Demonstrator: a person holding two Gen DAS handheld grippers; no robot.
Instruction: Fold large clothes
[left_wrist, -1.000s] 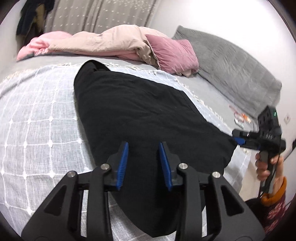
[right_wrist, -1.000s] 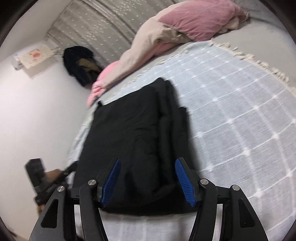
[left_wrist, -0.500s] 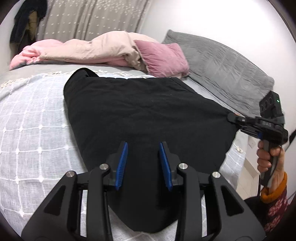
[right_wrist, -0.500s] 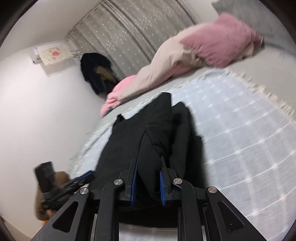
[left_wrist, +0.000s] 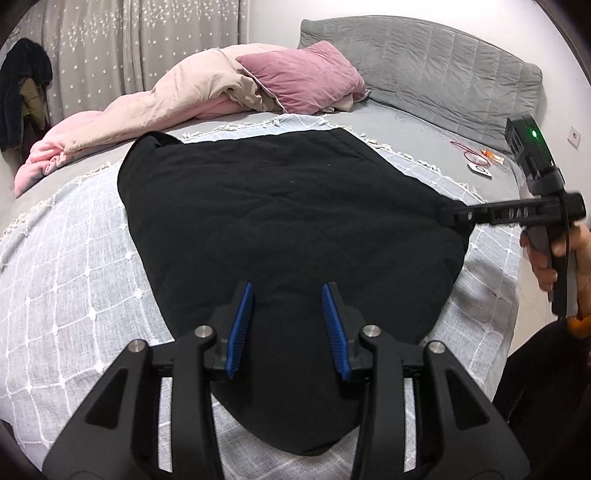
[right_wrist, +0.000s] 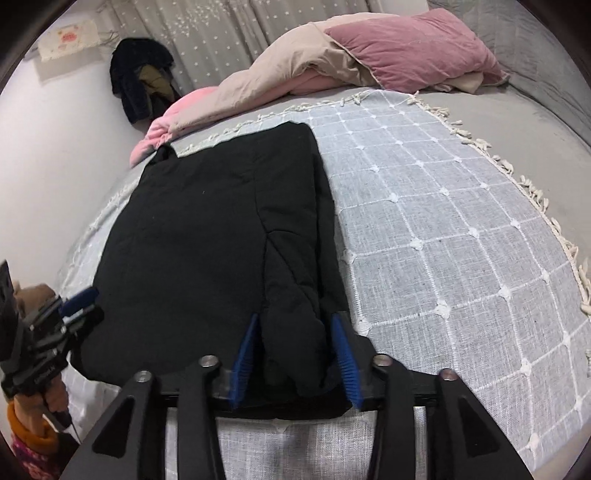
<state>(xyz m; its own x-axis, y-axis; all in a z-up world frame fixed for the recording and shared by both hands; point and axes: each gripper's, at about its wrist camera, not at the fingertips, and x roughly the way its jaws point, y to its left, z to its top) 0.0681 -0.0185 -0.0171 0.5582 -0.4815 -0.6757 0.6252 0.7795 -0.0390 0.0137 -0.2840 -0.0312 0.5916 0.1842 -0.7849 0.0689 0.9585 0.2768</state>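
Observation:
A large black padded garment (left_wrist: 288, 218) lies folded flat on the white checked throw (left_wrist: 66, 288) on the bed; it also shows in the right wrist view (right_wrist: 207, 236). My left gripper (left_wrist: 288, 325) hovers open over the garment's near end, holding nothing. My right gripper (right_wrist: 295, 354) is open with a thick folded edge of the garment between its blue pads, not squeezed. The right gripper (left_wrist: 458, 216) also shows at the garment's right corner in the left wrist view. The left gripper (right_wrist: 79, 299) shows at the garment's left edge in the right wrist view.
A pink pillow (left_wrist: 303, 81) and a beige-pink duvet (left_wrist: 155, 107) lie at the back of the bed. A grey headboard (left_wrist: 443, 62) stands at the right. Small items (left_wrist: 480, 158) lie on the grey sheet. A dark coat (right_wrist: 142, 85) hangs by the curtain.
My right gripper closed on the garment's edge half a second ago, then opened again and lowered it onto the bed. The garment's right side now lies flatter. My left gripper stayed open.

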